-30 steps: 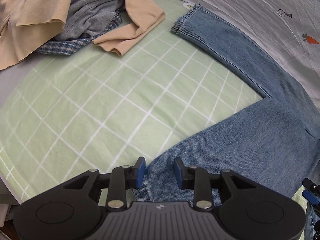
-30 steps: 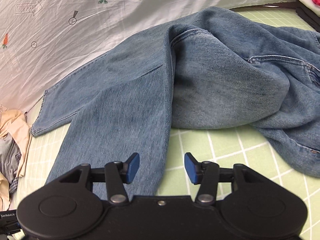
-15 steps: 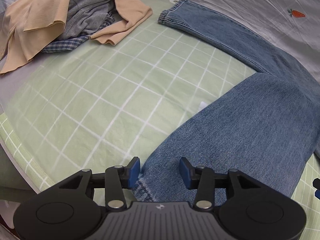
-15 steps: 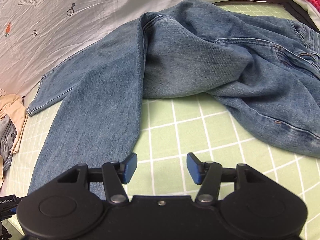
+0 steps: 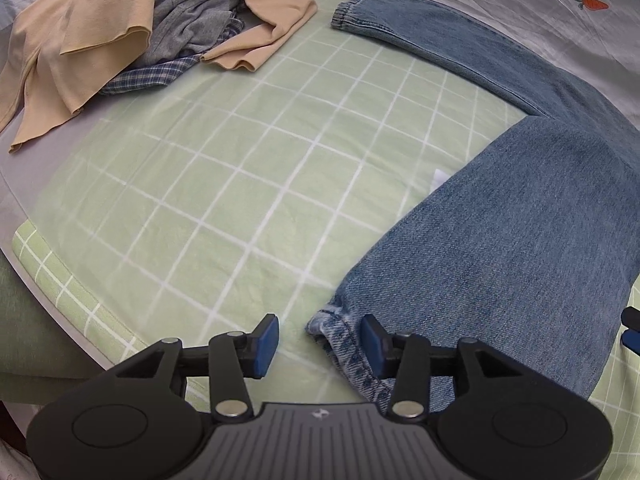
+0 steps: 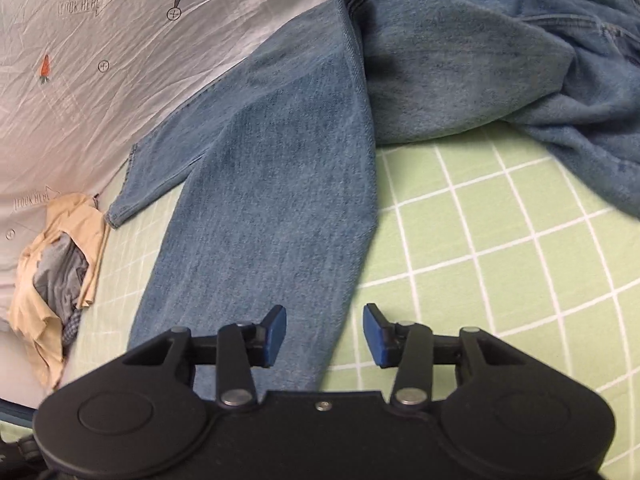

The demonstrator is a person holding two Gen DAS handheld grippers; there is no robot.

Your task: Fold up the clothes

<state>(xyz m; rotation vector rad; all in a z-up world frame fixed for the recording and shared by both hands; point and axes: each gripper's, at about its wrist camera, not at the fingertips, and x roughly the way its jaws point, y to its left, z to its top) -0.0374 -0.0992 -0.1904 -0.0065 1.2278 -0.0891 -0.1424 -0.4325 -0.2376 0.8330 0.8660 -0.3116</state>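
Observation:
A pair of blue jeans lies on the green checked sheet, legs spread apart. My left gripper is open, its jaws around the corner of the near leg's hem, low over the sheet. In the right wrist view the jeans run from the crumpled waist at top right down to me. My right gripper is open over the right edge of the near leg, holding nothing.
A heap of clothes, beige, grey and blue plaid, lies at the far left; it also shows in the right wrist view. A white sheet with carrot prints borders the far side. The bed's edge is at left.
My left gripper has opened wider and shifted left, so the hem corner now sits between its jaws. My right gripper has moved left, back over the near leg's edge.

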